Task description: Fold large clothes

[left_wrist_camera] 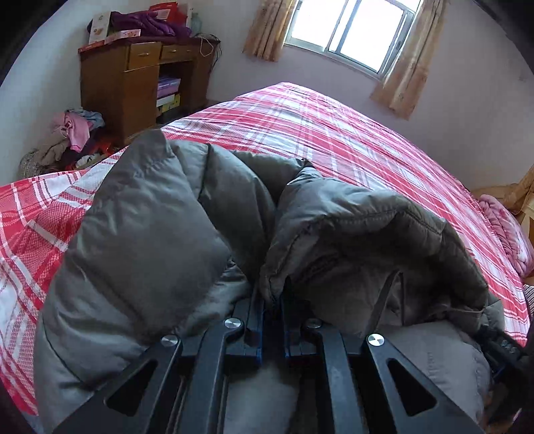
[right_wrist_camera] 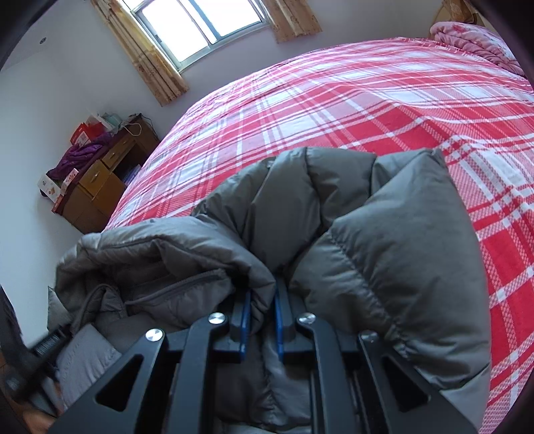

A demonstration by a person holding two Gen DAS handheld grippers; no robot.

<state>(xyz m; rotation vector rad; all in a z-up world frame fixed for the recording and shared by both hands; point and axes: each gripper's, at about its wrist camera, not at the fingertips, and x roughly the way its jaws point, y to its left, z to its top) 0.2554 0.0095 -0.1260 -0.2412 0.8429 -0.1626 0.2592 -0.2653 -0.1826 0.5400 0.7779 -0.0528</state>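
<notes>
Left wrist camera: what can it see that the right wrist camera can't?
Only the left view shows the clothes pile on the floor beside the desk, and the left gripper shut on the grey jacket. Only the right view shows the right gripper pinching a jacket fold, and the zipper. Both show the jacket, plaid bed, window, curtains, desk and pink blanket.

A fold of the grey jacket (left_wrist_camera: 160, 233) is pinched between the closed jaws of the left gripper (left_wrist_camera: 272, 300). The jacket is bunched over the plaid bed (left_wrist_camera: 333, 133); a desk (left_wrist_camera: 133, 83) is seen beyond.
</notes>
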